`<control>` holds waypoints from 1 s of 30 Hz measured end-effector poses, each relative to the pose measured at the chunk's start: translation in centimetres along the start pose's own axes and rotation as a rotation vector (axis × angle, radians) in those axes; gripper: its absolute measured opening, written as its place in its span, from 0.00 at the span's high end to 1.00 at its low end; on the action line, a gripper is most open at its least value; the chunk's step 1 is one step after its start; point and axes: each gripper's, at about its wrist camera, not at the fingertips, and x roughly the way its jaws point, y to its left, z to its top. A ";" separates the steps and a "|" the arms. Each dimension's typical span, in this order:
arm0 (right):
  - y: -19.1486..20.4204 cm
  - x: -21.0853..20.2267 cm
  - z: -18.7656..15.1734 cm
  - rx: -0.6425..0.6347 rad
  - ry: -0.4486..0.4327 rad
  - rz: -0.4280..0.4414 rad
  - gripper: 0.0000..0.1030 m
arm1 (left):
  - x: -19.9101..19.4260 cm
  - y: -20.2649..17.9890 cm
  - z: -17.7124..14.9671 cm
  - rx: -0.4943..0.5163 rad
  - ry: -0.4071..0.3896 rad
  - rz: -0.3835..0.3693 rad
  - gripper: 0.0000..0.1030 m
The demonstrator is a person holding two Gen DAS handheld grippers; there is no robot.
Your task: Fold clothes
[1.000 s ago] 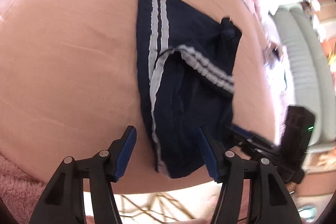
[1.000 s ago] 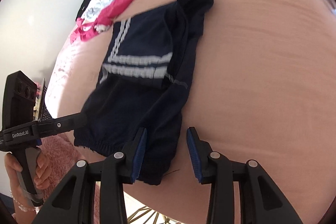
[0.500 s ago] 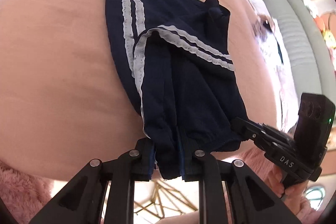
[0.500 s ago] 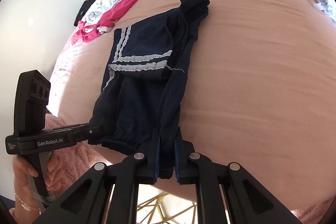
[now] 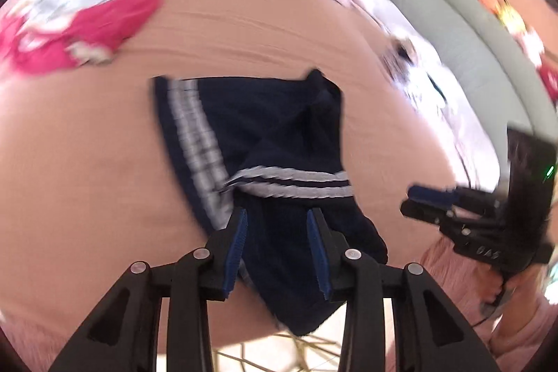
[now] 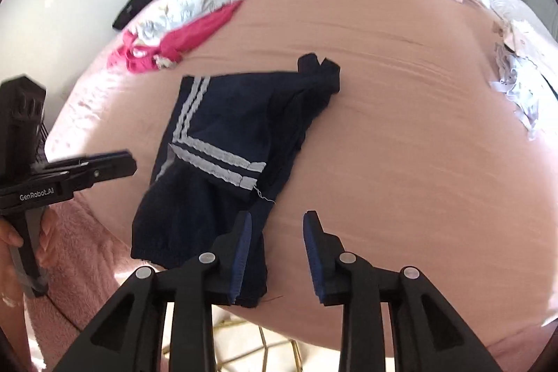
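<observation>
Shorts [image 6: 223, 169] lie folded on the pink bed [image 6: 401, 145]. Left gripper [image 5: 277, 253] and right gripper [image 6: 277, 253] are both opening, pinching nothing.

I see navy blue fabric shorts with white double stripes [image 6: 223, 162], partly folded and rumpled, lying flat near the pink bed's [image 6: 418, 162] front edge.

Your pink bed [image 6: 401, 135] carries the navy shorts [image 6: 223, 142] at its near edge, a pink-and-white clothes heap [image 6: 181, 23] far left, and pale garments [image 6: 519, 86] far right.
</observation>
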 end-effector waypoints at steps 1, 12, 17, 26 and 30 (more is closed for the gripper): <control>-0.2 0.3 0.1 -0.006 0.008 0.023 0.71 | 1.2 -0.6 0.2 0.035 0.034 0.004 0.69; -1.9 4.8 -5.7 0.076 0.237 0.178 0.70 | 2.6 1.0 -1.5 0.039 0.123 -0.007 0.69; -3.5 2.9 -4.0 0.080 0.153 0.085 0.70 | 0.9 -1.7 0.4 0.224 0.010 0.054 0.69; -5.2 4.1 1.1 -0.012 0.111 0.041 0.70 | 1.7 -4.1 -1.1 0.533 0.057 0.075 0.69; -6.2 6.7 3.5 0.094 0.130 -0.001 0.70 | 2.1 -4.2 -1.7 0.589 0.088 0.040 0.69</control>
